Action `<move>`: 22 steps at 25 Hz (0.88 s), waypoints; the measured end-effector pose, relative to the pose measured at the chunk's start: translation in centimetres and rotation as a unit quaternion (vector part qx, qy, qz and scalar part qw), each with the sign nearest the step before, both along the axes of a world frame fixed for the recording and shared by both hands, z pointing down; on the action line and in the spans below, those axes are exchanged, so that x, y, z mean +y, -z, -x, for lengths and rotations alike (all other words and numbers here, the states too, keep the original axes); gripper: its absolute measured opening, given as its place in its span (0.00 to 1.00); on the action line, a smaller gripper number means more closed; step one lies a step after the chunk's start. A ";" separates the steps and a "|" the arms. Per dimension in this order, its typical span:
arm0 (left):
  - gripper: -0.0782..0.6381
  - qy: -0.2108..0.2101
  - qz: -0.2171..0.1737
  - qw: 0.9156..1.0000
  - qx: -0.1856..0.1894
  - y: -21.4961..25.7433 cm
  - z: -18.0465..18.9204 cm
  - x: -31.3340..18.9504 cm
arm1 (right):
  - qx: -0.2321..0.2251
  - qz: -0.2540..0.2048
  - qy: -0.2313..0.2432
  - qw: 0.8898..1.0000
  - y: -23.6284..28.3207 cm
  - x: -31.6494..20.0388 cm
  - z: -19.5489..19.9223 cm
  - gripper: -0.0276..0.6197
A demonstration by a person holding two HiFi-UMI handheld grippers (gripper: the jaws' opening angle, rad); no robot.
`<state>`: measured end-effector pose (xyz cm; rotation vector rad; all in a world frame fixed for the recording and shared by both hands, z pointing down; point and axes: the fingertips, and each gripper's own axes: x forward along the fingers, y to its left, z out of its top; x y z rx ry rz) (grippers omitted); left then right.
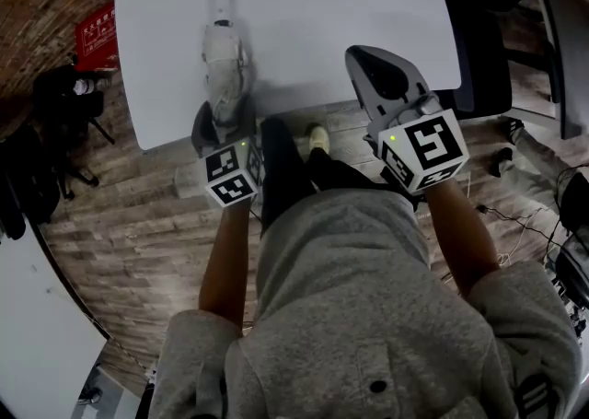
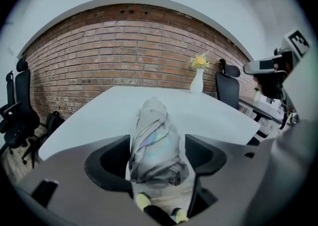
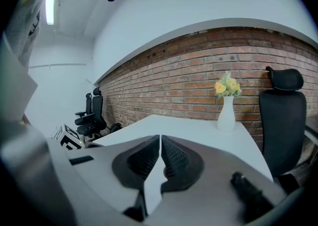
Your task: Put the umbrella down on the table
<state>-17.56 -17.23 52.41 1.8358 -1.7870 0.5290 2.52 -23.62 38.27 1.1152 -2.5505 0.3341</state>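
The folded grey umbrella (image 1: 224,63) lies on the white table (image 1: 322,3) near its front left edge, pointing away from me. My left gripper (image 1: 224,127) sits at the umbrella's near end, its jaws spread wide on either side. In the left gripper view the umbrella (image 2: 156,140) rests between the open jaws of the left gripper (image 2: 156,154), and the pads do not press on it. My right gripper (image 1: 368,60) hovers over the table's front edge to the right. Its ribbed jaws are shut on nothing in the right gripper view (image 3: 160,143).
A white vase with yellow flowers (image 3: 226,113) stands at the table's far end, also seen from the left (image 2: 197,82). Black office chairs (image 3: 283,120) stand beside the table, with others by the brick wall (image 2: 20,115). Dark bags (image 1: 55,95) lie on the wooden floor at left.
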 end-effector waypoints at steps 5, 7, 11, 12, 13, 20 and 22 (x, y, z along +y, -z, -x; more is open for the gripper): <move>0.57 -0.004 -0.034 0.999 -0.012 3.5 -0.2 0.5 | -0.004 -0.024 0.005 1.000 1.7 0.9 -0.9 0.08; 0.57 -0.007 -0.045 0.999 -0.016 5.4 -0.8 1.5 | -0.005 -0.027 0.005 1.000 2.3 2.0 -1.7 0.08; 0.57 -0.010 -0.058 0.998 -0.024 9.8 -2.5 3.1 | -0.011 -0.031 0.000 0.999 3.5 3.7 -3.8 0.08; 0.54 -0.005 -0.067 0.997 -0.030 11.0 -2.7 3.1 | -0.014 -0.036 -0.001 0.999 3.8 3.8 -4.2 0.08; 0.49 0.000 -0.078 0.996 -0.037 12.3 -2.9 3.2 | -0.016 -0.042 -0.002 0.999 4.2 3.9 -4.5 0.08; 0.15 0.001 -0.151 0.988 -0.042 20.0 -6.6 4.6 | -0.027 -0.070 -0.016 0.997 7.0 5.6 -7.1 0.08; 0.13 -0.002 -0.155 0.987 -0.038 21.1 -7.6 5.1 | -0.025 -0.072 -0.020 0.997 7.5 6.1 -7.6 0.08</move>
